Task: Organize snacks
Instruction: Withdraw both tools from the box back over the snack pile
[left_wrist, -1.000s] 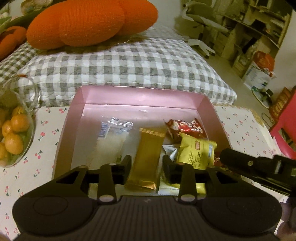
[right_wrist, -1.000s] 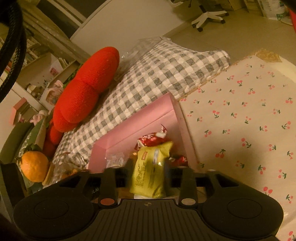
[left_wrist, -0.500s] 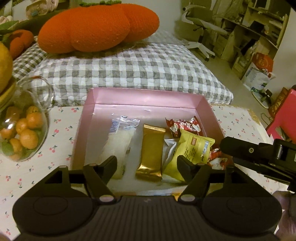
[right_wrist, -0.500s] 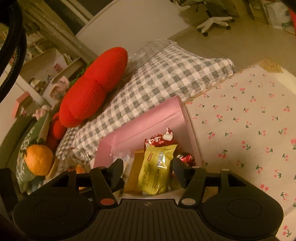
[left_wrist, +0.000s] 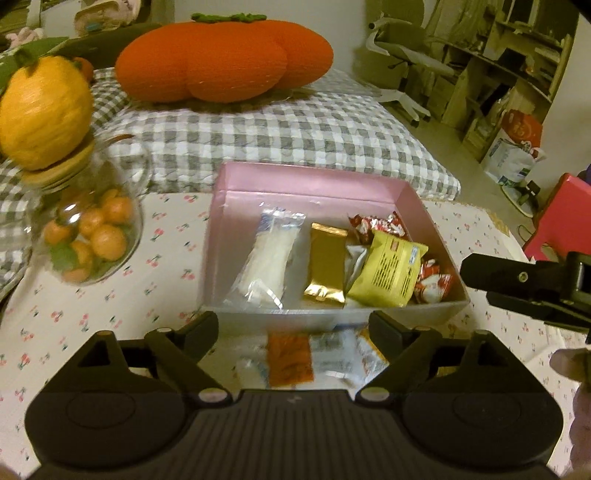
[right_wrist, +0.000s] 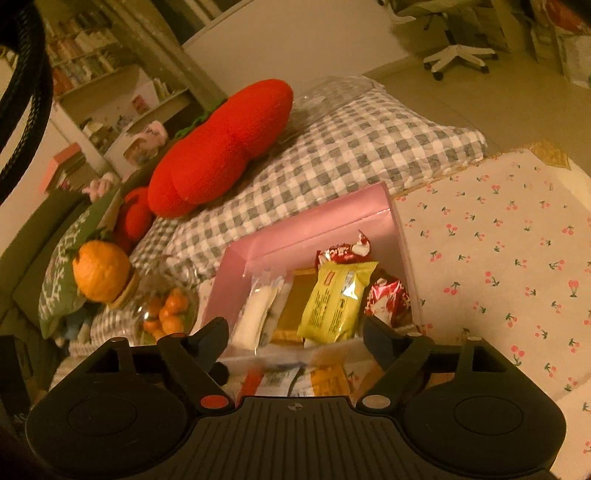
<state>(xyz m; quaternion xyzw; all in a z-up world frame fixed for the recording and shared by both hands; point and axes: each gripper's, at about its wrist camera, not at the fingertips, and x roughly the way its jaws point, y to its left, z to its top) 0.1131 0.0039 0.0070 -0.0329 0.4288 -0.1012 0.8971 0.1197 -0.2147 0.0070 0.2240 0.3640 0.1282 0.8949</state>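
Both hand-held grippers stand wide apart and grip nothing: the left hand-held gripper (left_wrist: 293, 325) and the right hand-held gripper (right_wrist: 293, 332) have each just been opening, with no packet pressed between the fingers. Each sits just short of the near wall of the shallow pink cardboard box (left_wrist: 314, 177), which rests on the cherry-print cloth surface (left_wrist: 110, 295). Inside the box, side by side, lie a clear plastic packet with white contents (left_wrist: 267, 260), a gold foil packet (left_wrist: 327, 264), a yellow printed packet (left_wrist: 389, 271) tilted over a silver wrapper, and red-and-white wrappers (left_wrist: 376, 225) at the far right. Further loose packets, blurred, lie on the surface in front of the box, among them an orange packet (left_wrist: 290, 356). Left of the box stands a round glass jar of small oranges (left_wrist: 88, 240).
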